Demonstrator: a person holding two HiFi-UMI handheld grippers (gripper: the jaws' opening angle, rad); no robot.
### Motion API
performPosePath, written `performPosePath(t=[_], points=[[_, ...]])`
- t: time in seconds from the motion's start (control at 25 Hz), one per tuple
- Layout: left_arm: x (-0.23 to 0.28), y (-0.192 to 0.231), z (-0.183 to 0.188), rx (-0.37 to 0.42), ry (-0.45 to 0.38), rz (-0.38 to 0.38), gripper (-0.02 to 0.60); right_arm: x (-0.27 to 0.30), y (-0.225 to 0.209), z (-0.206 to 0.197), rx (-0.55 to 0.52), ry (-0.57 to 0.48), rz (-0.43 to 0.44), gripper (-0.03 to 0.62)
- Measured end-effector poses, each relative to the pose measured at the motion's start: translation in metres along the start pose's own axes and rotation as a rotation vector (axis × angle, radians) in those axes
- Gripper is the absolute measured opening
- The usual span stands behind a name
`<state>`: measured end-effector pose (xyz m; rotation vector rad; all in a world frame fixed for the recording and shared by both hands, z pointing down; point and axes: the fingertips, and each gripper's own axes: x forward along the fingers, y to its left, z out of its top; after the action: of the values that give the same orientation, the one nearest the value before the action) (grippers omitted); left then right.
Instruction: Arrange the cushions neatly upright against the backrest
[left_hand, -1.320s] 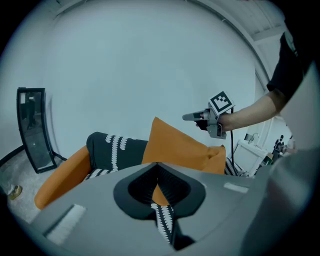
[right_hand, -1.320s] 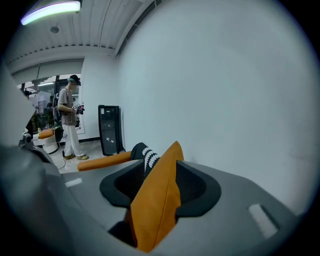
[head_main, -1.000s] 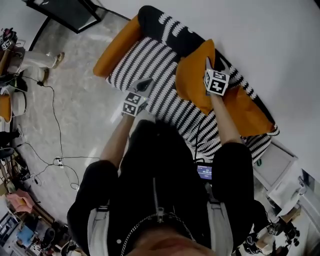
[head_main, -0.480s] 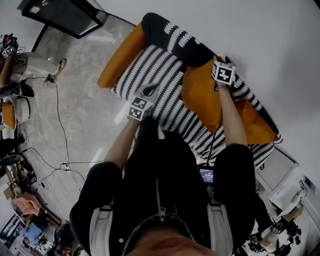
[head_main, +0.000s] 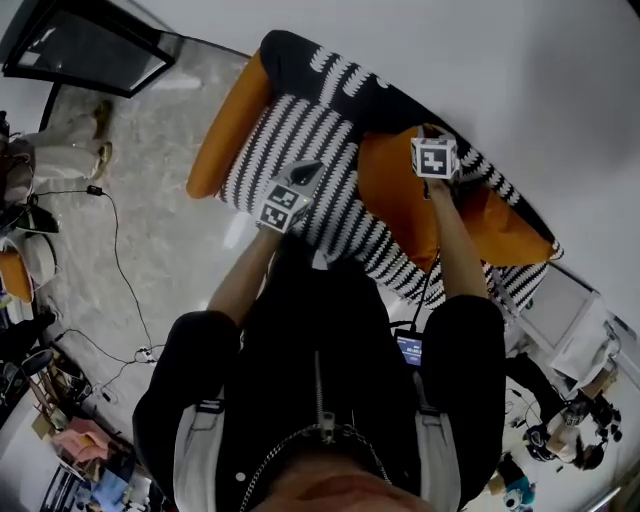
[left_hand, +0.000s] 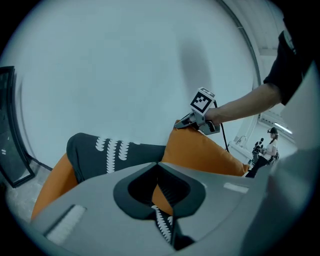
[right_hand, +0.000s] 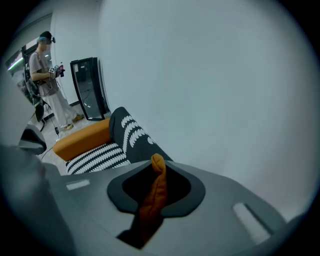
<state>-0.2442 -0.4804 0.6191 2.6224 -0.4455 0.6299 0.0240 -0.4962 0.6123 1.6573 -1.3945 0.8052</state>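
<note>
A sofa with a black-and-white striped fabric seat, a dark backrest with white leaf-like marks and an orange padded armrest is filling the middle of the head view. The person's dark-clothed torso is covering the seat's near edge.

The plump orange fabric cushion is standing on the seat against the backrest, toward 3 o'clock of the seat's middle. The person's right forearm is crossing its right side. More orange padding is lying at 4 o'clock of it; whether that is a second cushion or the far armrest is hard to make out.

The right tool is sitting at the cushion's top edge, at 12 o'clock on the cushion. Its jaws have just been closing, and in the right gripper view a fold of the orange fabric is pinched between them. In the head view the marker cube is hiding its tips.

The left tool is hovering over the striped seat, at 9 o'clock of the cushion and apart from it. Its jaws are pressed together with nothing between them.

In the right gripper view, at 10 o'clock, a person is standing beside a black-framed panel, too small to read further.
</note>
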Motion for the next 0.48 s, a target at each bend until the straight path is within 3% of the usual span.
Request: performPosePath(t=[0.16,0.48], points=[[0.008,-0.001,-0.001,0.033,0.038,-0.07,0.011,-0.024,0.022,0.001,-0.039,-0.081,0.007,0.037],[0.024,-0.008,-0.007,0.09,0.086,-0.166,0.011,-0.081,0.05,-0.025,0.002,-0.192,0.062,0.035]])
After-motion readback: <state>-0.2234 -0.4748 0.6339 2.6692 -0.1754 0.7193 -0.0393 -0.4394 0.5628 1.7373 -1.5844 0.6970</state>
